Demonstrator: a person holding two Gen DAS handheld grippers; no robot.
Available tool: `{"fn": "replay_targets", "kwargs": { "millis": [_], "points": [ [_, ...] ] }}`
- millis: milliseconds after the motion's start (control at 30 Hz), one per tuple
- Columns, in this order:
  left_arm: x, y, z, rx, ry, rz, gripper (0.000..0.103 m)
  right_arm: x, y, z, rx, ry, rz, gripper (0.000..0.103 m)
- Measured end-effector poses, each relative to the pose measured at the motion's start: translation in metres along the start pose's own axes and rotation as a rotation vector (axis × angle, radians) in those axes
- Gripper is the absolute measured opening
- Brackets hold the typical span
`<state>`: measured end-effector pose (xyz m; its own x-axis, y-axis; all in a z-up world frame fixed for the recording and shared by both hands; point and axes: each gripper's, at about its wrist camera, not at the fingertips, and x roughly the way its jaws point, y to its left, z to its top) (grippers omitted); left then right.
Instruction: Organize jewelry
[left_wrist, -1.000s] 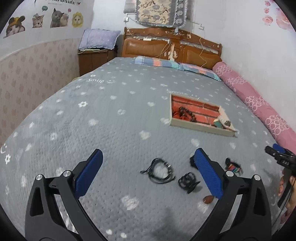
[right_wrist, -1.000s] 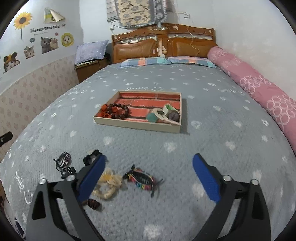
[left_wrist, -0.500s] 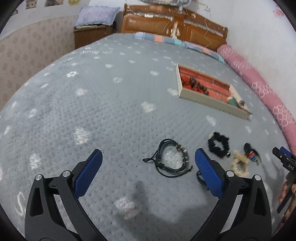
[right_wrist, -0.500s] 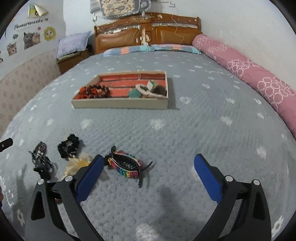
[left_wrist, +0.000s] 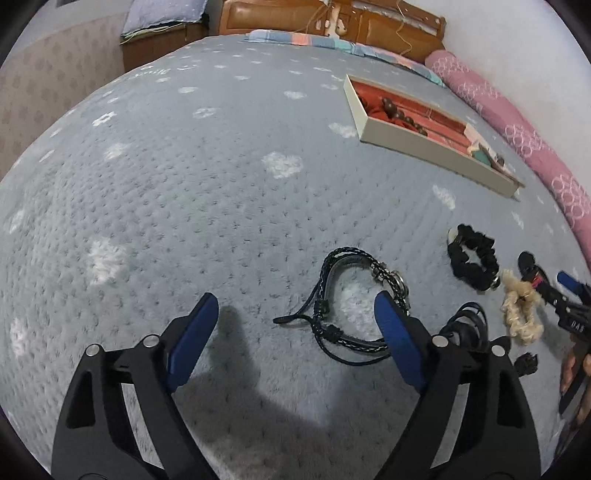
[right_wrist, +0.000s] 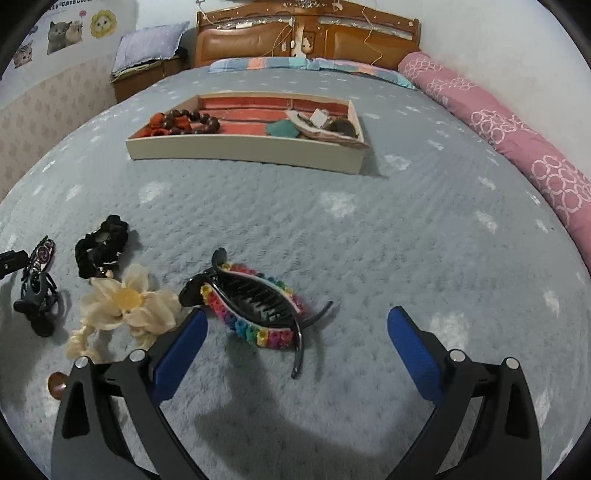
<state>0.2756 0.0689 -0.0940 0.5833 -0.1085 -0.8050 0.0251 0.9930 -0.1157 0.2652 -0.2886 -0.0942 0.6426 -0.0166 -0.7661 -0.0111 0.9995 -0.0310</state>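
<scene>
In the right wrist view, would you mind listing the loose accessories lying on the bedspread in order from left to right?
Black claw clip → black scrunchie → cream flower hair tie → rainbow-beaded hair claw.

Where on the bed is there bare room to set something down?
Bare blanket lies between the tray and the rainbow hair clip, and right of the clip toward the pink bolster. Crowded: left, around the cream flower and black scrunchie.

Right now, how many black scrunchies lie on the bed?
1: the black scrunchie lies on the blanket, left of the rainbow clip. None looks hidden.
</scene>
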Motion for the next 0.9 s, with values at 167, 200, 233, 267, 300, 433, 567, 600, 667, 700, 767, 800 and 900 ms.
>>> {"fn": "replay_targets", "kwargs": {
  "millis": [167,200,233,267,300,433,567,600,667,700,767,800,900],
  "points": [
    [0.013,-0.01,0.0,0.051,0.025,0.021,0.082,0.011,0.004,0.003,-0.012,0.018,0.007,0.094],
    [0.015,-0.012,0.001,0.062,0.026,0.03,0.081,0.013,0.004,0.003,-0.012,0.026,0.016,0.092],
    [0.016,-0.013,0.001,0.068,0.026,0.035,0.081,0.015,0.004,0.003,-0.011,0.033,0.024,0.085],
    [0.016,-0.014,0.001,0.077,0.025,0.04,0.081,0.015,0.004,0.003,-0.01,0.036,0.033,0.08],
    [0.017,-0.015,0.002,0.085,0.025,0.043,0.081,0.015,0.004,0.003,-0.009,0.034,0.034,0.08],
    [0.019,-0.016,0.005,0.096,0.025,0.039,0.068,0.014,0.006,0.003,-0.014,0.029,0.04,0.073],
    [0.019,-0.017,0.008,0.102,0.033,0.028,0.057,0.012,0.004,0.003,-0.007,0.022,0.047,0.072],
    [0.02,-0.018,0.008,0.101,0.035,0.028,0.054,0.011,0.004,0.004,-0.005,0.02,0.048,0.072],
    [0.02,-0.018,0.011,0.099,0.042,0.017,0.046,0.009,0.003,0.004,-0.003,0.016,0.053,0.072],
    [0.02,-0.018,0.011,0.099,0.045,0.014,0.038,0.008,0.003,0.005,-0.003,0.013,0.057,0.072],
    [0.021,-0.019,0.013,0.098,0.058,-0.003,0.023,0.007,0.001,0.006,-0.005,0.012,0.059,0.072],
    [0.021,-0.02,0.014,0.1,0.059,-0.004,0.016,0.006,0.0,0.007,-0.008,0.009,0.057,0.071],
    [0.021,-0.02,0.015,0.093,0.06,-0.021,0.006,0.003,-0.004,0.011,-0.005,-0.001,0.062,0.071]
  ]
}}
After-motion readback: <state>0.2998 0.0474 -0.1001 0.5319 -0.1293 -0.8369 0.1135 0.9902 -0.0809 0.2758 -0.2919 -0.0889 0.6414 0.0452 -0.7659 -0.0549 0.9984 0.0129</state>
